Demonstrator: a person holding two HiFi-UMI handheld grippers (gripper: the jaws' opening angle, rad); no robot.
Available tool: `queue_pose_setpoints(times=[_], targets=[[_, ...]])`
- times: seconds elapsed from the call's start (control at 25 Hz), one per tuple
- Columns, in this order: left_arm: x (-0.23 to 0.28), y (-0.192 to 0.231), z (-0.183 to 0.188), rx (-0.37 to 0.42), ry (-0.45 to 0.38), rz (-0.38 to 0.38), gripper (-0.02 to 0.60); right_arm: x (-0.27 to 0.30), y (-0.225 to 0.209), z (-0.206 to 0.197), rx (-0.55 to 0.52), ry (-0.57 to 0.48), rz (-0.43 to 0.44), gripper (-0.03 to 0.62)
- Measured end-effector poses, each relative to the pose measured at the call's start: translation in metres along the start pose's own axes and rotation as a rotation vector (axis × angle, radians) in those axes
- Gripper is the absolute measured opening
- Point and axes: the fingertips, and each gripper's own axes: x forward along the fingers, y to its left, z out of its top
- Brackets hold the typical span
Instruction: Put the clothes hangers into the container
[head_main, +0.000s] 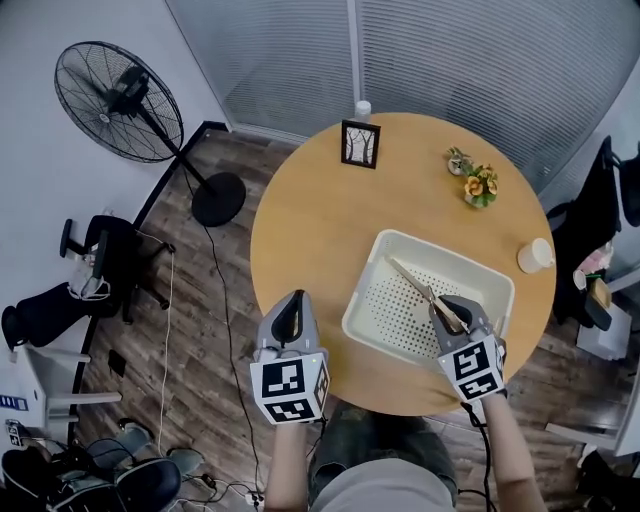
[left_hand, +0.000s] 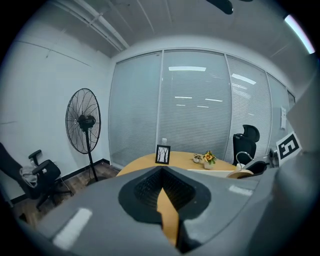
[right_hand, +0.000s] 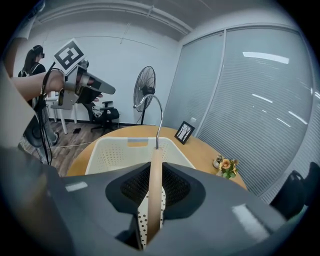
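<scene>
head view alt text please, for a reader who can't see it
A person's right gripper holds a wooden hanger over a white perforated basket on a round wooden table, seen from above. The left gripper hovers empty at the table's near edge; a picture frame, flowers and a white cup also sit on the table.

The right tongs are grey with black-and-white square markers, like the left tongs. Between the right ones, a pale wooden hanger with silver hook; beneath, a cream basket dotted with holes; tan table under both.
</scene>
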Motion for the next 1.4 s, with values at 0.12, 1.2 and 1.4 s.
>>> queue_pose_setpoints(times=[0.12,1.2,1.4], targets=[[-0.001,0.002,-0.002,-0.007,0.004,0.004,0.002,0.001,0.002,0.000,-0.013,0.004,-0.002,0.086],[-0.017,0.003,-0.013,-0.010,0.017,0.003,0.001,0.001,0.049,-0.004,-0.095,0.065,0.103,0.115],[-0.020,0.002,-0.013,-0.009,0.011,0.006,0.001,-0.002,0.058,-0.007,-0.075,0.079,0.150,0.129]])
